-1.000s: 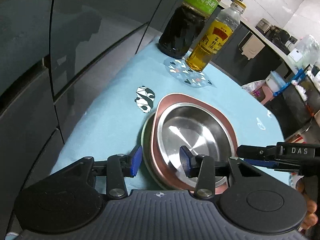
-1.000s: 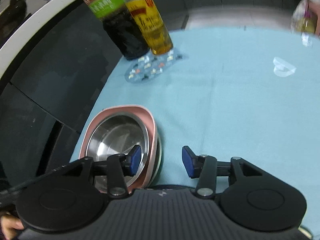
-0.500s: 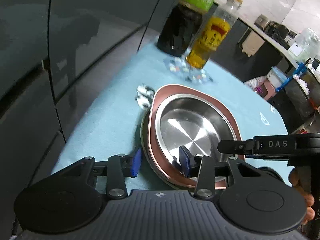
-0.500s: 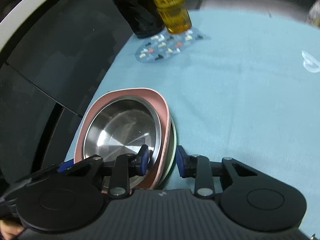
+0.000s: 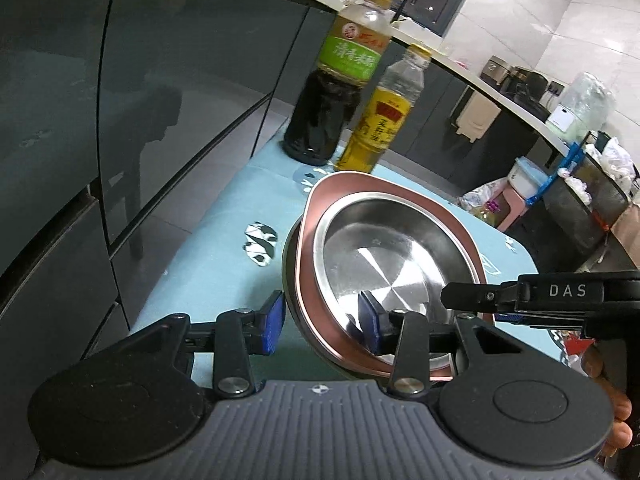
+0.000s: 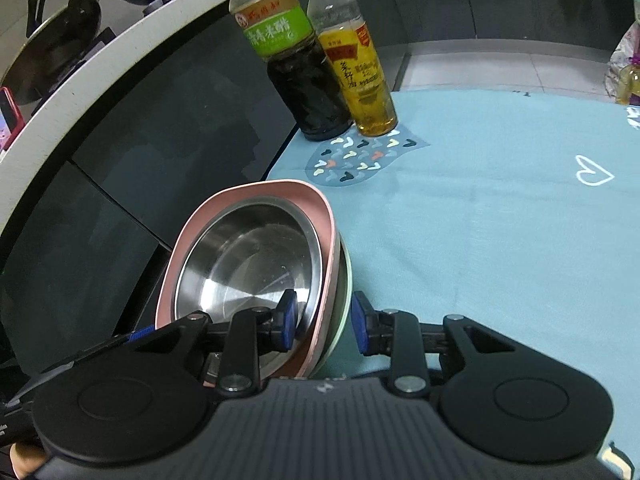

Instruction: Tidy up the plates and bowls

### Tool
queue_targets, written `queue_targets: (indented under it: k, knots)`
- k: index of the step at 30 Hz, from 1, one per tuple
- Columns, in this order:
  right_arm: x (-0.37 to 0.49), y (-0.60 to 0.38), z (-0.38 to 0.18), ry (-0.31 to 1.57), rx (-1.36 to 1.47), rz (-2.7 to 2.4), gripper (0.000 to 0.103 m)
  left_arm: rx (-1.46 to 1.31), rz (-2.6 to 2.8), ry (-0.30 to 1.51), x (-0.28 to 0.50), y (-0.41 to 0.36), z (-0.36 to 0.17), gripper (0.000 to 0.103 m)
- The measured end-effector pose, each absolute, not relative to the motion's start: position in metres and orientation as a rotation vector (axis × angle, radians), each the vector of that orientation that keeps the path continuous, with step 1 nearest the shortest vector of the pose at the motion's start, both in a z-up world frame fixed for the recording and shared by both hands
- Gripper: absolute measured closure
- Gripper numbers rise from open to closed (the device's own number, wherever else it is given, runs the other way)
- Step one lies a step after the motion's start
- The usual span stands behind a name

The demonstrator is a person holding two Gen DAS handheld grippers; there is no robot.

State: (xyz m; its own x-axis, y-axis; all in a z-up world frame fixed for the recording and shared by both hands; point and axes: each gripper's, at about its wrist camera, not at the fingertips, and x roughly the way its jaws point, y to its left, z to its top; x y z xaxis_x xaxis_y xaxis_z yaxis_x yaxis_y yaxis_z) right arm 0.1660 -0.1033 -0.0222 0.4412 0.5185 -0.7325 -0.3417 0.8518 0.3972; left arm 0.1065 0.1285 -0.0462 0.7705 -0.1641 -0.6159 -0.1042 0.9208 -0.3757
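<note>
A steel bowl (image 5: pixel 380 252) sits inside a pink plate (image 5: pixel 440 216), which rests on a pale green plate (image 6: pixel 347 280). The stack is tilted and raised off the blue tablecloth (image 6: pixel 500 220). My left gripper (image 5: pixel 322 322) straddles the stack's near left rim, one pad outside and one inside the bowl. My right gripper (image 6: pixel 324 322) straddles the stack's right rim the same way. Both sets of jaws are closed on the stack's rim. The right gripper also shows in the left wrist view (image 5: pixel 472 300).
A dark soy sauce bottle (image 6: pixel 296 76) and a yellow oil bottle (image 6: pixel 356 72) stand at the table's far corner by a heart-pattern coaster (image 6: pixel 360 156). A panda print (image 5: pixel 260 242) lies left of the stack. Dark cabinet fronts (image 5: pixel 120 100) run along the left.
Both grippers closed further on the stack's rim and lifted it. The stack now sits higher and tilted, and the cameras see more of the bottles and counter.
</note>
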Motion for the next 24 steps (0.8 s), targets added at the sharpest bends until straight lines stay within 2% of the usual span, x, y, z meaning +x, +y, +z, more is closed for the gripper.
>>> queue_targets:
  k: [12, 24]
  knots:
    - [0.108, -0.155, -0.012, 0.912, 0.273, 0.462, 0.088, -0.351, -0.147, 0.681, 0.067, 0.08, -0.033, 0.067]
    - [0.058, -0.196, -0.024, 0.901, 0.334, 0.374, 0.088, -0.289, -0.226, 0.729, 0.035, 0.036, -0.041, 0.066]
